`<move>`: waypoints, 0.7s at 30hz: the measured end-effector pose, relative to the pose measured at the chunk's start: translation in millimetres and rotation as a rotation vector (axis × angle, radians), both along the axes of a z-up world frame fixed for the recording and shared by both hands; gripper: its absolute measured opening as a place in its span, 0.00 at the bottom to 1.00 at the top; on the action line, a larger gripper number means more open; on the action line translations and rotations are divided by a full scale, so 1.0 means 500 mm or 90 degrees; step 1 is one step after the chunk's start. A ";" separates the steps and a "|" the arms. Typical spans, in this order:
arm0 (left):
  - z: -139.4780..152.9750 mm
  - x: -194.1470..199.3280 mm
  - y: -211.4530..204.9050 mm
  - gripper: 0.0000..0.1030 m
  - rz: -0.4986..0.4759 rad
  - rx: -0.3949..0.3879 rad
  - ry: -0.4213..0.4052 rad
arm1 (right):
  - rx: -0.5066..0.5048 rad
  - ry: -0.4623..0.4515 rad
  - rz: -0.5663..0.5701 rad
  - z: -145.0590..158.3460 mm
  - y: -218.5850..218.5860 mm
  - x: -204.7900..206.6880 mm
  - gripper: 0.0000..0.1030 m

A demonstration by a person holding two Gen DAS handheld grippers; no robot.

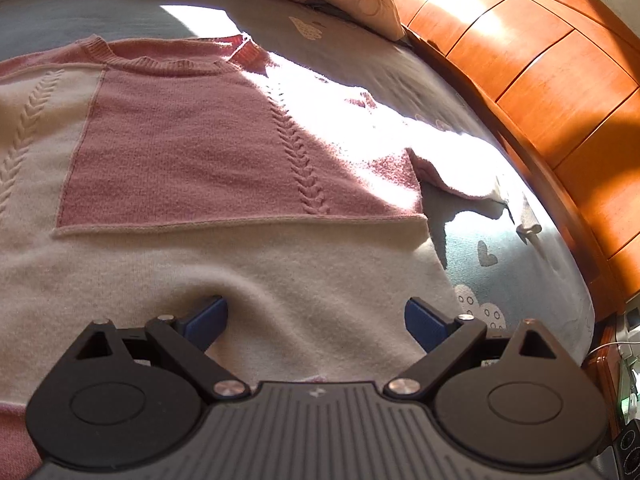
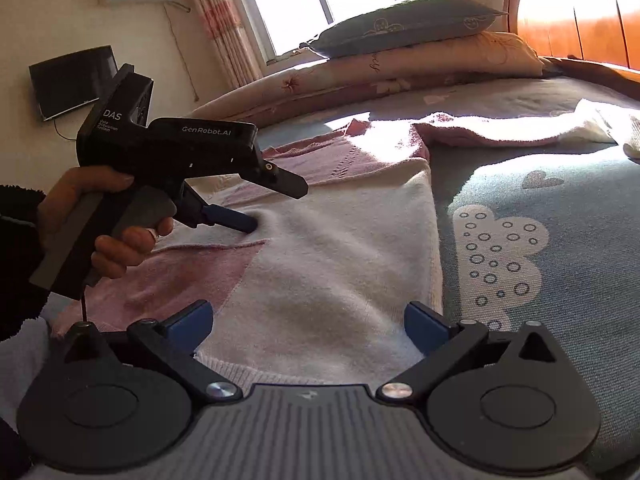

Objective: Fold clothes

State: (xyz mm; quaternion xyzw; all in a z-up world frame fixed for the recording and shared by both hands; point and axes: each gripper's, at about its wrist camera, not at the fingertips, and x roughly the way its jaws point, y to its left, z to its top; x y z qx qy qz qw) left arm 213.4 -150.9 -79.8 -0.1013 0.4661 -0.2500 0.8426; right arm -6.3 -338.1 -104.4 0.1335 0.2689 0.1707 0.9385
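Note:
A pink and cream knit sweater (image 1: pixel 180 140) lies flat on the bed, one sleeve (image 1: pixel 452 176) stretched out to the right in sunlight. My left gripper (image 1: pixel 316 312) is open, low over the cream lower part, with puckered fabric between its blue fingers (image 1: pixel 208 320) but not pinched. In the right wrist view a hand (image 2: pixel 80 208) holds that gripper, and one blue finger (image 2: pixel 232 216) dents the cream knit. My right gripper (image 2: pixel 308 320) is open over the sweater (image 2: pixel 328 248) near its hem corner, with cloth under its spread fingers.
The blue bedsheet (image 2: pixel 540 208) has cloud and heart prints. Stacked pillows (image 2: pixel 400 40) and a folded quilt lie at the far end. A wooden headboard (image 1: pixel 540 80) runs along the right. A wall screen (image 2: pixel 68 80), a window and a nightstand with cables border the bed.

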 end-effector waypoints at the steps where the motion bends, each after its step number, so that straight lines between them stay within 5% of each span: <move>1: 0.010 0.005 -0.002 0.92 -0.004 0.002 -0.008 | 0.005 -0.001 0.000 0.000 -0.002 0.000 1.00; 4: 0.024 0.021 0.001 0.92 0.006 0.025 -0.026 | 0.003 -0.004 0.001 -0.001 -0.001 -0.001 1.00; 10: -0.006 0.061 -0.001 0.93 0.048 0.012 0.019 | 0.003 -0.007 0.000 -0.004 0.001 0.003 1.00; 16: 0.018 0.061 -0.123 0.93 -0.052 -0.022 -0.002 | 0.039 0.000 -0.003 -0.005 -0.012 0.009 1.00; 21: 0.041 0.120 -0.180 0.93 -0.049 -0.012 -0.038 | 0.057 -0.001 -0.004 -0.006 -0.016 0.008 1.00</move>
